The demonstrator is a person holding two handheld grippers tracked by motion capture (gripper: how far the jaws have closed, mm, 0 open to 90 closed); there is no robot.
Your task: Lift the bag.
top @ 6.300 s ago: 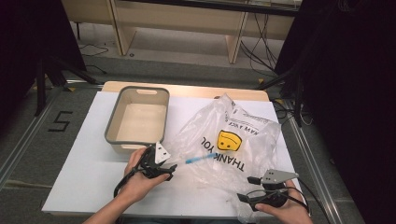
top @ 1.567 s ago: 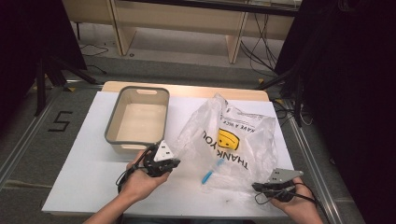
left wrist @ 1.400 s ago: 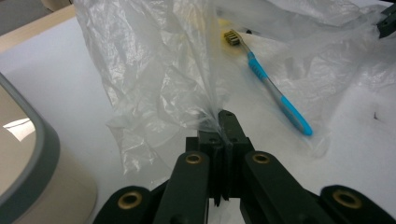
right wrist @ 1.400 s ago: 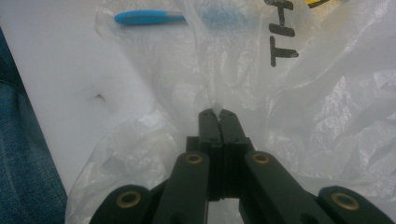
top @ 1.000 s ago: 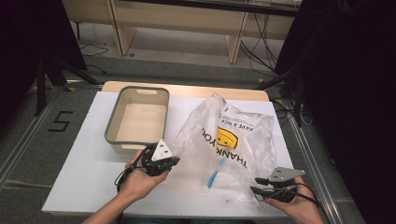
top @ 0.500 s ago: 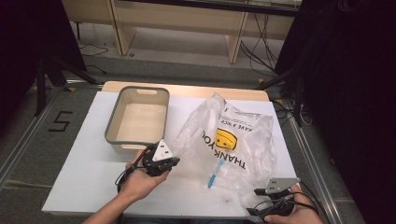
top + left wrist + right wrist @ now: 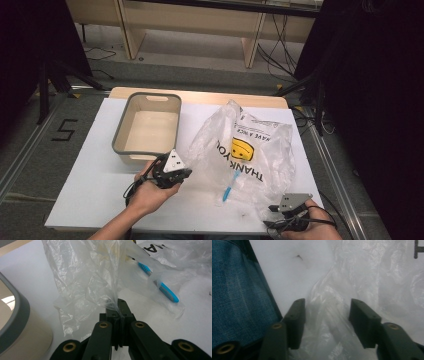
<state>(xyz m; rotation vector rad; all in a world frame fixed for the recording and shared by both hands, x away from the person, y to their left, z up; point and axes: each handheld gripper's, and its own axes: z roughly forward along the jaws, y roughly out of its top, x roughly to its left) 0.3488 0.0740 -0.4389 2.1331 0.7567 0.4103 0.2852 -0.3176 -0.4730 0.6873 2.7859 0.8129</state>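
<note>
**A:** Pinching a fold of the clear plastic bag (image 7: 85, 290), the left gripper (image 7: 172, 175) has its jaws clamped tight on the film beside the grey tub (image 7: 147, 127). That end is anchored.

**B:** And the right gripper (image 7: 287, 215)?

**A:** A second ago it was higher and further right, off the bag's corner. Now it sits lower, at the table's (image 7: 90, 195) near edge, with the bag's bottom corner lying between its jaws (they have just been closing, after springing wide). The pads stand apart with film between them, not yet pressing it.

**B:** Where's the blue toothbrush (image 7: 231, 184)?

**A:** Inside the bag, near its lower middle, about where it lay a second ago.

**B:** So what follows?

**A:** I'd judge a second grip is being set up: once that corner is caught, the bag can be tipped to slide the brush out.
</note>
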